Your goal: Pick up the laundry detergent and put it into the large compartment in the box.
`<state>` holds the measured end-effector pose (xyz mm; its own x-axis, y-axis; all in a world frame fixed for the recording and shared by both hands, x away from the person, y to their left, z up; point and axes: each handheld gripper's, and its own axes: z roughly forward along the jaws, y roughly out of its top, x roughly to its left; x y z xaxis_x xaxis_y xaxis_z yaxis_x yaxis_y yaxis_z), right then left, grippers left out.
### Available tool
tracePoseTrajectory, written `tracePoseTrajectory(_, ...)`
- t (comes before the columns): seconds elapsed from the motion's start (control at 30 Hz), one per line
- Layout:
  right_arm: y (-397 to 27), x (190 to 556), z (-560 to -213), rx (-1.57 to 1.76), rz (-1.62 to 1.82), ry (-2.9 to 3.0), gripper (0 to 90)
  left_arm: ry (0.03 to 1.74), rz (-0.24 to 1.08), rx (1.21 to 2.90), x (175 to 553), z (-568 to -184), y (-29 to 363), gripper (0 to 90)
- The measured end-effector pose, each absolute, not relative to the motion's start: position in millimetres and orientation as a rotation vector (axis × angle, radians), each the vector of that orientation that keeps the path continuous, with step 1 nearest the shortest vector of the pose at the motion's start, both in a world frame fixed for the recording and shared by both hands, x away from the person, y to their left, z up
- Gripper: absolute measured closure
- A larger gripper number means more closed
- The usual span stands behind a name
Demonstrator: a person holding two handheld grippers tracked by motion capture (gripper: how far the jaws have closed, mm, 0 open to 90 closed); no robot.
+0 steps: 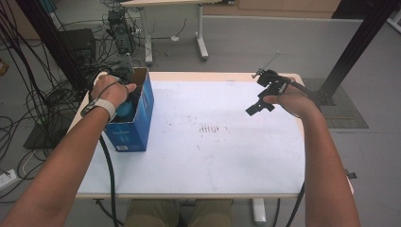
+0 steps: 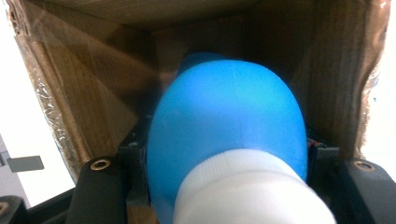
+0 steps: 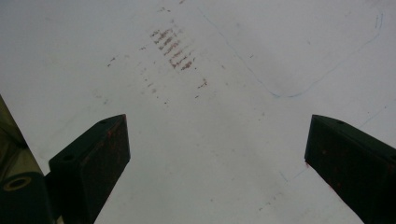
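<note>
A blue cardboard box (image 1: 134,126) stands open-topped at the table's left edge. My left gripper (image 1: 126,98) reaches down into it, with the person's hand over it. In the left gripper view my left gripper (image 2: 229,154) is shut on a rounded blue bottle (image 2: 229,116) with a white ribbed cap (image 2: 243,191), inside the box's brown walls (image 2: 93,93). The bottle's blue body (image 1: 125,110) also peeks out under the hand. My right gripper (image 1: 261,92) hovers over the table's far right, and there my right gripper (image 3: 215,154) is open with nothing between its jaws.
The white table (image 1: 213,165) has a patch of reddish-brown marks (image 1: 210,128) near its middle. Cables (image 1: 28,109) cover the floor to the left. A black frame post (image 1: 359,42) rises at the right, and another desk's legs (image 1: 201,38) stand behind.
</note>
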<state>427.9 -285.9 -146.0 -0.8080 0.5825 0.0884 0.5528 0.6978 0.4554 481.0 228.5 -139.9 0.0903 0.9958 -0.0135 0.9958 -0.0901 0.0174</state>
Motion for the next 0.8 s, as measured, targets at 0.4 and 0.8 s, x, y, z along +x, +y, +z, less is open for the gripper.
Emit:
tracePoseTrajectory(0.4, -284.9, 426.9, -145.1, 0.952, 0.727, 2.835, 6.6, 2.107, 0.012, 2.302, 479.6, -140.5, 227.1, 37.2)
tracePoseTrajectory(0.8, -283.3, 428.0, -142.8, 0.949, 0.726, 2.834, 6.7, 2.11, 0.002, 2.299, 480.5, -140.7, 228.8, 37.2)
